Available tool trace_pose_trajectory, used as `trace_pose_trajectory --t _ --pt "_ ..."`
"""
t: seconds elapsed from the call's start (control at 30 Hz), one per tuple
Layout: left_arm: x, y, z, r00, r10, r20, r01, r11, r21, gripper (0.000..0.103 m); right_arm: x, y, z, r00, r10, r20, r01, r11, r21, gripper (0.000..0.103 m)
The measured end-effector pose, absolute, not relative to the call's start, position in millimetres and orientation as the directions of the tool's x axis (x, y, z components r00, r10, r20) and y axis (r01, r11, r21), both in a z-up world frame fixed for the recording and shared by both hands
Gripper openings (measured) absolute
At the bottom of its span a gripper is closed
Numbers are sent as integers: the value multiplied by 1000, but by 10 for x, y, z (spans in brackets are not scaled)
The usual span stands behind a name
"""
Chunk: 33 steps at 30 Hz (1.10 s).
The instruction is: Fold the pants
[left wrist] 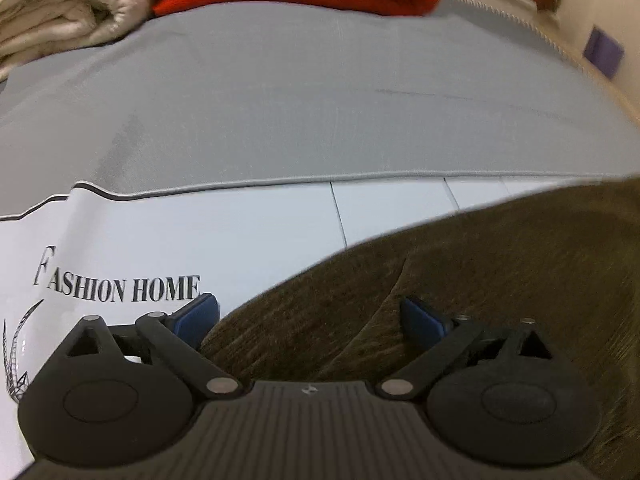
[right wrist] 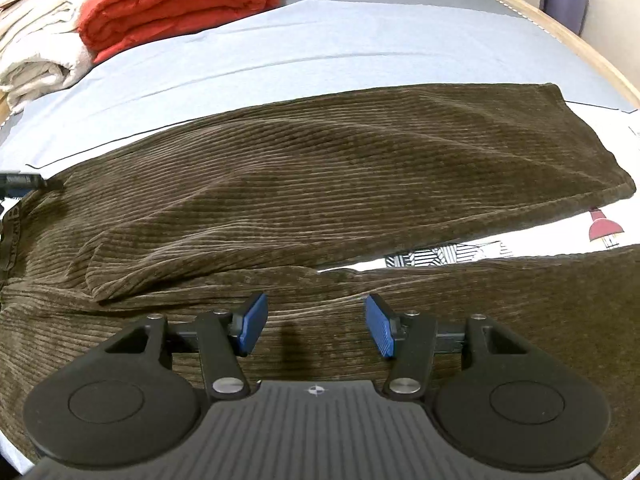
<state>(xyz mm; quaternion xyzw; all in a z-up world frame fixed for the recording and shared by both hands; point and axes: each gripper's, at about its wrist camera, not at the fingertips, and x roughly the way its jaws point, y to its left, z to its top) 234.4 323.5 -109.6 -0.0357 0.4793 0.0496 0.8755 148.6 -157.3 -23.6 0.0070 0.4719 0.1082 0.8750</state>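
Pants [right wrist: 320, 168] thick corduroy, soft, floppy, legs spread on bed [right wrist: 320, 52]. Left hand-held gripper [left wrist: 310, 320] and right hand-held gripper [right wrist: 316, 324] both released, empty. Best pinched at hem or waistband edge.

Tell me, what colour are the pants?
The pants are dark olive-brown corduroy with fine ribs, clearest in the right wrist view.

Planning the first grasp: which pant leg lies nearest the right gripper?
The near leg, directly under the open right gripper; the far leg lies beyond the gap.
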Motion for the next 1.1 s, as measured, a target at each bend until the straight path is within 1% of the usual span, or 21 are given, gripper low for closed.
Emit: trace_pose_trajectory --t 0.03,0.07,0.13,0.2,0.23,0.27,0.3,0.33,0.37,0.4,0.57,0.67,0.77,0.8,0.83,0.9,0.93,1.0,1.03,1.07,1.1 --pt "2342 3218 -1108 548 53 -835 -109 994 -8 98 1489 -1590 -232 531 196 -824 -181 977 116 57" --pt "2349 3207 -1114 552 51 -832 -98 995 -5 95 1490 -1602 -233 531 196 -825 -181 977 116 57" --pt "2360 3163 -1089 565 27 -825 -67 998 -14 79 1492 -1613 -231 530 195 -825 -183 977 114 57" --pt "2363 3067 -1033 573 7 -820 -17 1000 -3 53 1497 -1620 -234 529 195 -826 -189 976 109 57" --pt "2364 3002 -1007 575 8 -818 15 1000 21 46 1499 -1624 -237 529 193 -827 -190 976 106 57" --pt "2358 2931 -983 578 12 -816 46 998 47 35 1503 -1628 -238 529 191 -827 -191 976 103 57" --pt "2348 2872 -967 581 25 -813 65 995 77 27 1507 -1637 -238 530 188 -827 -189 977 101 57" --pt "2340 2807 -953 585 43 -810 81 991 111 24 1511 -1649 -240 531 186 -827 -186 977 101 57" --pt "2336 2748 -942 586 59 -808 87 987 135 14 1515 -1662 -240 532 183 -826 -182 978 100 57" --pt "2331 2729 -934 587 84 -805 82 983 163 12 1520 -1673 -241 534 181 -826 -178 979 100 57" --pt "2264 2801 -854 589 56 -806 50 993 106 12 1503 -1718 -254 537 168 -827 -145 984 105 57" --pt "2205 2970 -773 603 -23 -797 -1 1000 -30 16 1446 -1698 -258 536 167 -827 -139 984 109 57" --pt "2179 3113 -738 626 -59 -777 -42 993 -109 18 1367 -1636 -259 535 170 -828 -157 982 101 57" --pt "2167 3174 -729 628 -75 -775 -51 989 -137 27 1342 -1617 -258 535 172 -827 -166 981 97 57" --pt "2164 3215 -736 625 -90 -776 -59 985 -161 32 1321 -1605 -254 535 175 -826 -175 980 93 57" --pt "2168 3245 -740 624 -90 -777 -67 984 -167 46 1291 -1594 -246 537 176 -825 -192 978 84 57" --pt "2172 3242 -739 627 -83 -775 -70 984 -162 49 1286 -1599 -247 538 174 -825 -196 977 79 57" --pt "2184 3211 -762 627 -70 -776 -77 985 -152 58 1296 -1625 -260 534 171 -828 -193 978 77 57" --pt "2201 3189 -778 625 -65 -778 -76 987 -144 59 1305 -1648 -272 530 169 -831 -187 979 80 57" --pt "2225 3160 -801 623 -59 -780 -72 989 -133 63 1318 -1675 -284 527 168 -833 -180 980 83 57" --pt "2246 3137 -826 620 -48 -783 -70 991 -116 69 1331 -1700 -294 523 167 -836 -173 981 87 57"
